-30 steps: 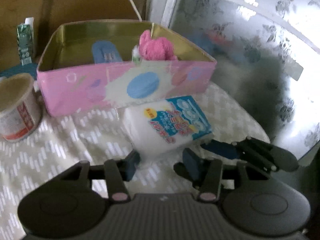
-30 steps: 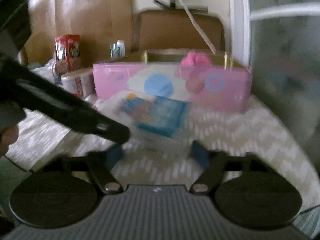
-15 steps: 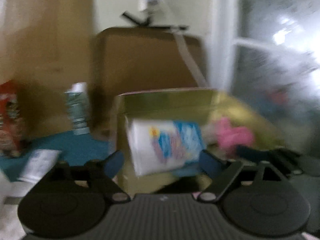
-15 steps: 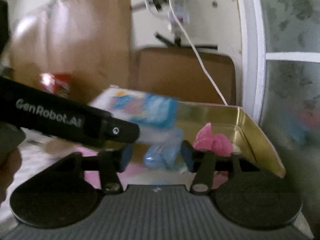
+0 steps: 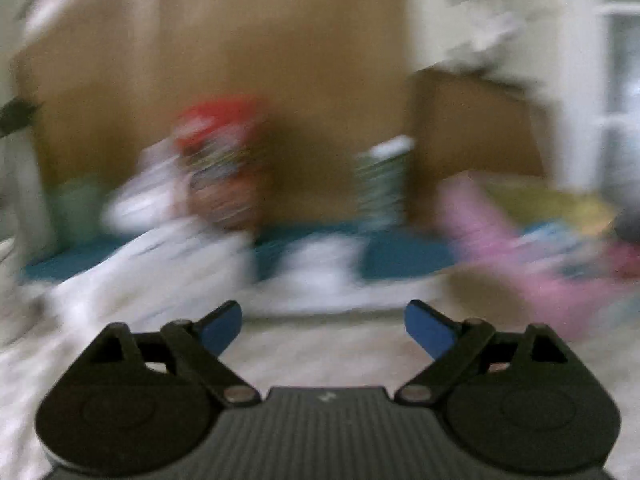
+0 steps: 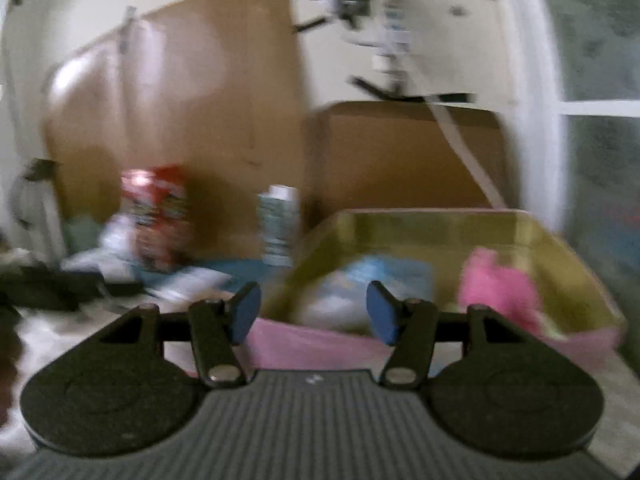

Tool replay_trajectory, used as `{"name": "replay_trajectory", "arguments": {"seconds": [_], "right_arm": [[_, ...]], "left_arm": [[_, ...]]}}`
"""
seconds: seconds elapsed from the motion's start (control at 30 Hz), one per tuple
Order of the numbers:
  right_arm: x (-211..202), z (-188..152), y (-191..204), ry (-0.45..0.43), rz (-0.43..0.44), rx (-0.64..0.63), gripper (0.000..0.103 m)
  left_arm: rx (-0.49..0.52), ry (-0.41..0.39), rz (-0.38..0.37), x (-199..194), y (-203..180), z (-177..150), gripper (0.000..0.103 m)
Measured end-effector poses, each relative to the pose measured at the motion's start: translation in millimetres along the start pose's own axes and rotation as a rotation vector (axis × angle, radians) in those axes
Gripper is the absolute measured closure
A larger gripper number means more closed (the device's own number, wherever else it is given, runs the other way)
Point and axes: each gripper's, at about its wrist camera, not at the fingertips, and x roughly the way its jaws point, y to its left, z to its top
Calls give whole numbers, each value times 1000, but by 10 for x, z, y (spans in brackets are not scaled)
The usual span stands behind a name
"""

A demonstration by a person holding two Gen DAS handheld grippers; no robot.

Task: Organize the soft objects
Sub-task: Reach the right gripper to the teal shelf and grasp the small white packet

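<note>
- The pack (image 6: pixel 372 284), white with a blue label, now lies inside the tin (image 6: pixel 576 264), at about 12 o'clock from your right gripper (image 6: pixel 312 312). Half a second ago it hung in the air between the left fingers, above the tin; a second ago it lay on the cloth in front of the tin.
- The pink toy (image 6: pixel 496 284) sits in the same tin, at 3 o'clock from the pack. The blur hides whether the two touch.
- Your left gripper (image 5: pixel 322 326) has let go: its fingers stand wide apart with nothing between them. It has swung away to the left, so the tin (image 5: pixel 516 240) now shows at its 2 o'clock.
- Your right gripper is also empty, its fingers parted somewhat less wide, just short of the tin's near pink wall.
- What this means, as I judge it: this item is stowed, two soft things are in the tin, and both of your tools are free for the next one.
- Out at 10 o'clock in the left view there is a red box (image 5: pixel 218 160) and a white heap (image 5: pixel 148 200) near it. The heap may be soft goods, but the smear is too heavy to say.
- A green carton (image 6: pixel 278 226) stands behind the tin's left corner.
</note>
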Motion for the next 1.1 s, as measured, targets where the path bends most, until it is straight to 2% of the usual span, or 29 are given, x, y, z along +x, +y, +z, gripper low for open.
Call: {"name": "replay_trajectory", "arguments": {"seconds": [0.13,0.17,0.2,0.3,0.43,0.5,0.57,0.63,0.7,0.77,0.87,0.97,1.1], "right_arm": [[540,362,494,134,176,48,42],[751,435,624,180,191,66,42],[980,496,736,225,179,88,41],[1712,587,948,360,74,194,30],[2570,425,1033,569,-46,348,29],[2803,365,1117,591,-109,329,25],[3019,299,1228,620,-150,256,14],[3139,215,1270,654,-182,215,12],[3157,164,1383,643,-200,106,11],[3135,138,1441,631,-230,34,23],[3066,151,1445,630,-198,7,30],[2937,117,1501,638,-164,-50,30],[2732,17,1643,658,-77,-126,30]], "left_arm": [[-87,92,43,208,403,-252,13],[-117,128,31,255,443,-253,18],[-146,119,-2,256,490,-246,17],[-183,99,-6,242,517,-246,15],[-242,83,-16,174,636,-289,15],[-265,86,-23,173,694,-309,15],[-279,87,-31,189,721,-298,15],[-291,87,-38,194,742,-297,14],[-301,87,-44,193,763,-300,13],[-312,84,-50,185,783,-302,11],[-337,76,-49,176,826,-310,10],[-380,59,-39,153,901,-321,7],[-422,34,-14,109,979,-338,7]]}}
